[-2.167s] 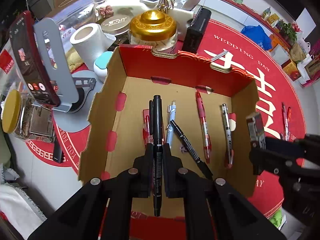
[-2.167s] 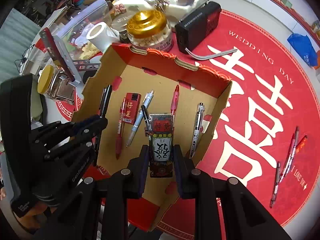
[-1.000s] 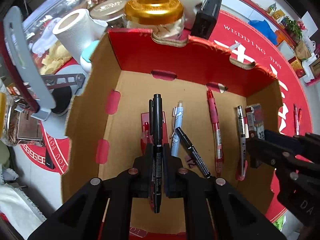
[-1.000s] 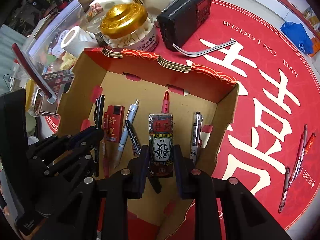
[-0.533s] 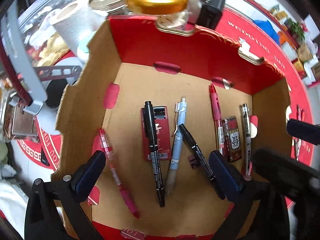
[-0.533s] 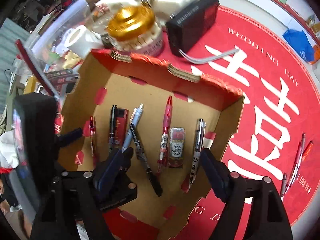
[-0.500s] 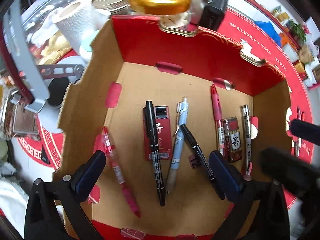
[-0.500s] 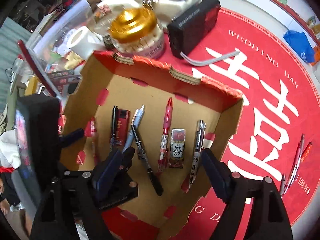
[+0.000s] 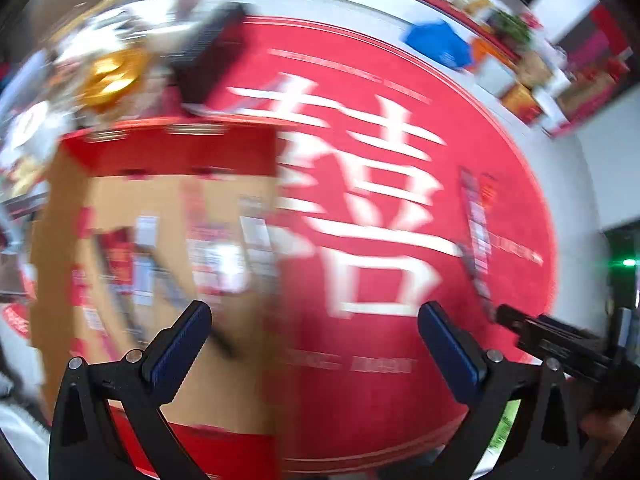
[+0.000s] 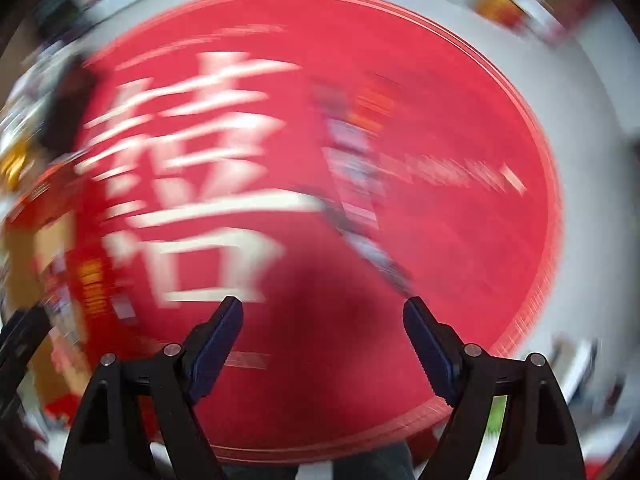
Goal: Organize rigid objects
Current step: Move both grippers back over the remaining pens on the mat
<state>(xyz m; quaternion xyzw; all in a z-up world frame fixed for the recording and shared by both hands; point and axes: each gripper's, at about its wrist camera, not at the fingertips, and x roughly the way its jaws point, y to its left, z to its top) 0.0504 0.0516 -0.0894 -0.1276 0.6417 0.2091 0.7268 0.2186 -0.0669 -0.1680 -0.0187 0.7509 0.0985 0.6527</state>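
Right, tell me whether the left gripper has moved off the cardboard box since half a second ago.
Yes. The left gripper, open and empty, has swung from over the cardboard box toward the red mat; the box now sits at the left of its view.

Round red mat (image 9: 400,240), pale floor (image 9: 580,168)

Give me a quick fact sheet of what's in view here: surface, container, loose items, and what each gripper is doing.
surface: round red mat with white lettering
container: cardboard box, left of the mat's middle, contents blurred
loose items: pens lying on the mat, right of the box
left gripper: open, nothing between its fingers
right gripper: open, empty, over the mat near the pens
picture quality: heavy motion blur
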